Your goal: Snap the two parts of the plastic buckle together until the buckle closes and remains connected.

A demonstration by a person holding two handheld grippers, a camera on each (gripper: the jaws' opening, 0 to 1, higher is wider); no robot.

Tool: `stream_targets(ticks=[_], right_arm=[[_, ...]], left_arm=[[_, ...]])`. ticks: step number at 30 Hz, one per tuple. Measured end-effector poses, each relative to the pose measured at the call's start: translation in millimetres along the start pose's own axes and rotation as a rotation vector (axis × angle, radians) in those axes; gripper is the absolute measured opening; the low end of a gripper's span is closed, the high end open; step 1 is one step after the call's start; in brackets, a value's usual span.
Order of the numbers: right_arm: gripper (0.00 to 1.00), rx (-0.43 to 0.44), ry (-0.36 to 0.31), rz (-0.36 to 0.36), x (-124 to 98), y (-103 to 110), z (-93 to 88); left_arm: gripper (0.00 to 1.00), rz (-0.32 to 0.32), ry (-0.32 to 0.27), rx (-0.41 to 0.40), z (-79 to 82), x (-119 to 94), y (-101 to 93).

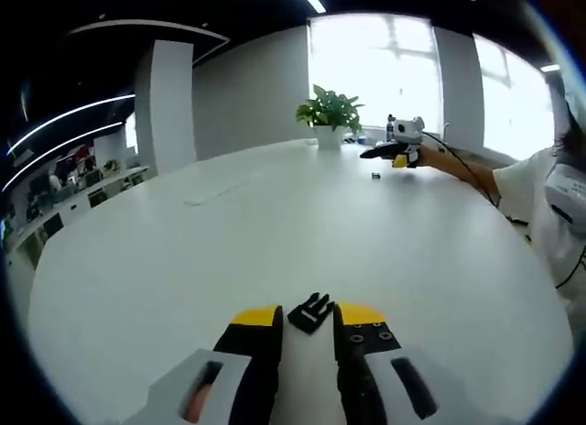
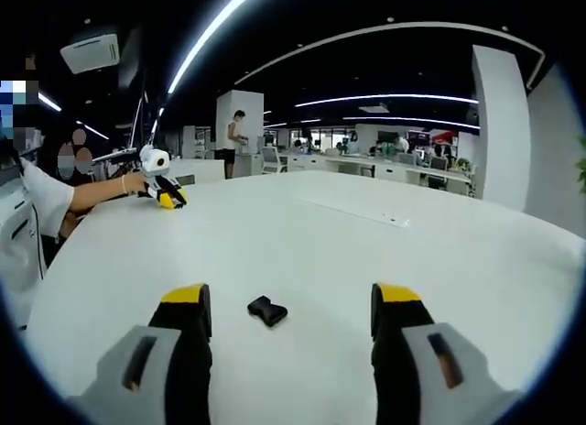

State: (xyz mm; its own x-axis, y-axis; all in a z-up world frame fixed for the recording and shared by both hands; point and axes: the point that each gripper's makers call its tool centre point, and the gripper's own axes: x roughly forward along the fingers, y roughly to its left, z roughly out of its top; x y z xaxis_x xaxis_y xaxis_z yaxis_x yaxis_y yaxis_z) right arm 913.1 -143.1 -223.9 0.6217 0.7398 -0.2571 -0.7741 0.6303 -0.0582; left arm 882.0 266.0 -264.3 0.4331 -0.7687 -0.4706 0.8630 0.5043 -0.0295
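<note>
A black pronged buckle part (image 1: pixel 309 313) lies on the white table (image 1: pixel 275 223) between the yellow tips of my left gripper (image 1: pixel 309 317). The jaws stand narrowly apart, close on either side of the part, and I see no firm grip. My right gripper (image 2: pixel 292 294) is wide open above the table (image 2: pixel 366 251), with the other black buckle part (image 2: pixel 267 310) lying flat between and just past its tips, nearer the left jaw. Across the table the right gripper (image 1: pixel 399 148) shows in a person's hand with a small dark piece (image 1: pixel 374 176) below it. The left gripper (image 2: pixel 161 189) shows far left.
A potted plant (image 1: pixel 330 114) stands at the far table edge by bright windows. The person's sleeve and body (image 1: pixel 540 201) are at the right edge. A pillar (image 2: pixel 504 123) and office desks with a standing person (image 2: pixel 235 136) lie beyond the table.
</note>
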Motion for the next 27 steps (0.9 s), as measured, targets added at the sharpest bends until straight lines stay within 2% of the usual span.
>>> stream_targets(ticks=[13, 21, 27], right_arm=[[0.72, 0.0, 0.002, -0.012, -0.2, -2.4, -1.5], [0.72, 0.003, -0.003, -0.013, -0.8, -3.4, -1.4], [0.72, 0.004, -0.01, -0.012, -1.6, -1.7, 0.0]], left_arm=[[0.13, -0.011, 0.005, 0.001, 0.4, 0.6, -5.4], [0.13, -0.01, -0.006, -0.015, 1.6, 2.6, -3.4], [0.12, -0.004, 0.003, 0.015, 2.4, 3.3, -5.3]])
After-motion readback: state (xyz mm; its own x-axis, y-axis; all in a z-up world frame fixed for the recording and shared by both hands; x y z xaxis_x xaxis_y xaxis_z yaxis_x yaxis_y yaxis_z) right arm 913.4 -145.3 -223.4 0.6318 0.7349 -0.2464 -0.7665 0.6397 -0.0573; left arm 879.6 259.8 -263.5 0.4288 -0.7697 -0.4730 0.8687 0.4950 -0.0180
